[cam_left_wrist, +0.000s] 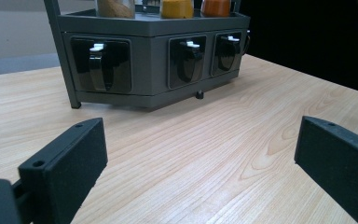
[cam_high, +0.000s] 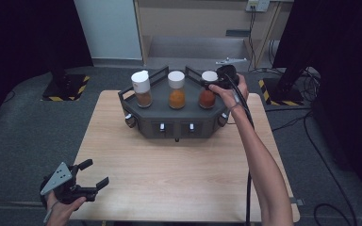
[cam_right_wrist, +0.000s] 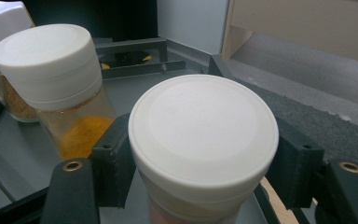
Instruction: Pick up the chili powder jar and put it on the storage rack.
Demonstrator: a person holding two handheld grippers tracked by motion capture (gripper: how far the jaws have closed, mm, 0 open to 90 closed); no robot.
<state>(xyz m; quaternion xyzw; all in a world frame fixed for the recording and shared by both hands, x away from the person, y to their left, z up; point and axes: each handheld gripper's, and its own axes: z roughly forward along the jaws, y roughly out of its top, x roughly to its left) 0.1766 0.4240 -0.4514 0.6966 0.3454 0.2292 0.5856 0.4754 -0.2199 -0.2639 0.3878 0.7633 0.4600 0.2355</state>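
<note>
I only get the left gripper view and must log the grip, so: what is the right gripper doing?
Observer: The right gripper is shut on the rightmost jar, jaws under its white cap.
Operator: What's in that jar?
Observer: Reddish-brown powder, seen in the high view.
Operator: Is it lifted off the rack?
Observer: It looks seated on the rack, beside the orange jar; I can't tell for sure.
</note>
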